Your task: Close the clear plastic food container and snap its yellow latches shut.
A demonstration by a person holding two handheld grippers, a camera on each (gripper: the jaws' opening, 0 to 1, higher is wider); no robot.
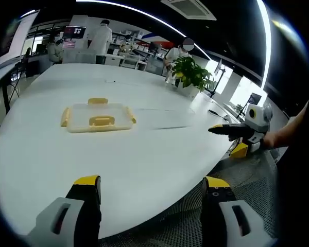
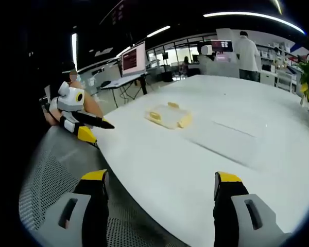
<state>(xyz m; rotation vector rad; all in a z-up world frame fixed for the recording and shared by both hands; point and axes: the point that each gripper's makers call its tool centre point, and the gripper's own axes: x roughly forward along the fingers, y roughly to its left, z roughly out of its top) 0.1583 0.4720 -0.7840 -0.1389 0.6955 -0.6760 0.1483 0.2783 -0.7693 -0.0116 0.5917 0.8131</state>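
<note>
A clear plastic food container (image 1: pixel 99 118) with yellow latches lies flat on the white table (image 1: pixel 144 154), lid on, latches sticking outward. It also sits mid-table as the container (image 2: pixel 169 116) in the right gripper view. My left gripper (image 1: pixel 152 198) hangs open over the table's near edge, well short of the container. My right gripper (image 2: pixel 159 198) stands open too, over the table's edge, with nothing between its jaws. Each gripper appears in the other's view: the right gripper (image 1: pixel 232 130) off the table's right side, the left gripper (image 2: pixel 85 123) at the left edge.
A potted green plant (image 1: pixel 191 74) stands at the table's far edge. Several people stand by desks and screens (image 2: pixel 134 59) in the background. Grey mesh flooring (image 2: pixel 56 175) lies beside the table. A person's hand (image 1: pixel 286 135) holds the right gripper.
</note>
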